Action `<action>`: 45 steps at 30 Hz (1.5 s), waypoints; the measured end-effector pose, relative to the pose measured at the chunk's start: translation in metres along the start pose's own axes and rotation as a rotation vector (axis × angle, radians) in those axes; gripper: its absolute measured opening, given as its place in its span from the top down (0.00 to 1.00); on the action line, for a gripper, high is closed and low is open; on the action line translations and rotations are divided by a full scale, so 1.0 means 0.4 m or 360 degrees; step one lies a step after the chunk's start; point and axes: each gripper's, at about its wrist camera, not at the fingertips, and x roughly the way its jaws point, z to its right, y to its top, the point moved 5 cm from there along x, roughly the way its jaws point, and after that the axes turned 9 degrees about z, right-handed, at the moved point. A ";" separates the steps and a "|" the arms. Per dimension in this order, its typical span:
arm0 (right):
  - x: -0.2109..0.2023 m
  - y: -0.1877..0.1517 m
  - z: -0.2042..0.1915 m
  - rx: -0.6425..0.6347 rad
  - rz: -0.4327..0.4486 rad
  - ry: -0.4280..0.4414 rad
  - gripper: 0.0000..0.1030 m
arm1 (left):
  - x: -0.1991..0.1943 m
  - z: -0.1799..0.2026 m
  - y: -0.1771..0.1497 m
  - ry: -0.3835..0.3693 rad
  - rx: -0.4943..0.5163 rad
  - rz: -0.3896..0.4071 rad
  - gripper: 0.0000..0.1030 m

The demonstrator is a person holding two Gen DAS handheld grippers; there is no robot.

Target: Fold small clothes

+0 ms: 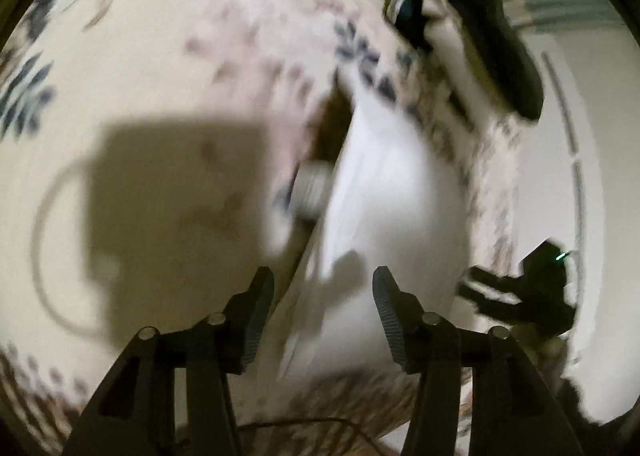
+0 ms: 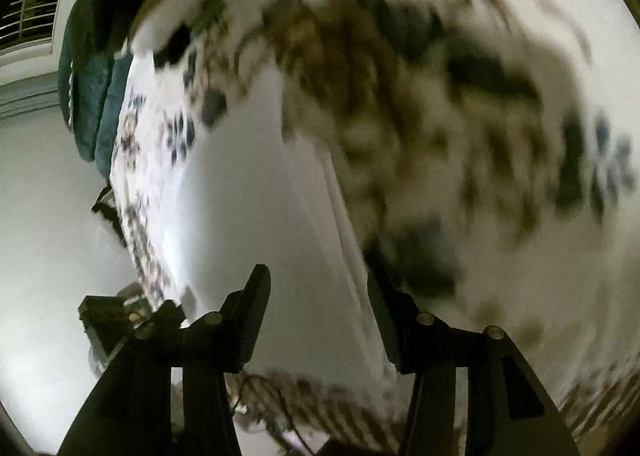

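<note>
White garment (image 1: 384,191) blurred, floral cloth (image 1: 160,55) smeared

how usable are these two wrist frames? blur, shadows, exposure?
Left wrist: motion blur on the white garment and floral bedspread, hard rig shadow at left; left gripper sharp. Right wrist: heavier smear across the floral print, vignetted edges; right gripper sharp.

Both wrist cams close above floral bedspread (image 1: 160,35), blurry; prob. overlapping.

No readable text, label or number shows in either view.
</note>
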 end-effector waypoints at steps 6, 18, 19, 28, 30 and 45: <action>0.050 -0.125 0.036 -0.0069 -0.0107 -0.0132 0.49 | -0.005 -0.110 -0.082 0.0306 -0.0050 -0.0042 0.51; 0.003 -0.178 0.070 0.0027 -0.0064 -0.0091 0.49 | -0.006 -0.106 -0.159 -0.0309 -0.0839 -0.0070 0.53; 0.000 -0.174 0.075 0.0055 -0.0070 -0.0072 0.49 | 0.014 -0.099 -0.165 -0.0357 -0.0911 -0.0068 0.53; 0.075 -0.208 0.140 0.0593 -0.0030 0.0275 0.60 | 0.029 -0.127 -0.152 -0.0329 -0.1003 0.0196 0.73; 0.072 -0.207 0.158 0.0644 0.0007 0.0252 0.60 | -0.001 -0.156 -0.122 -0.0248 -0.0969 0.0251 0.74; 0.067 -0.075 0.102 0.0125 -0.0122 0.0325 0.38 | 0.173 -0.015 0.087 -0.0358 -0.0282 -0.0013 0.39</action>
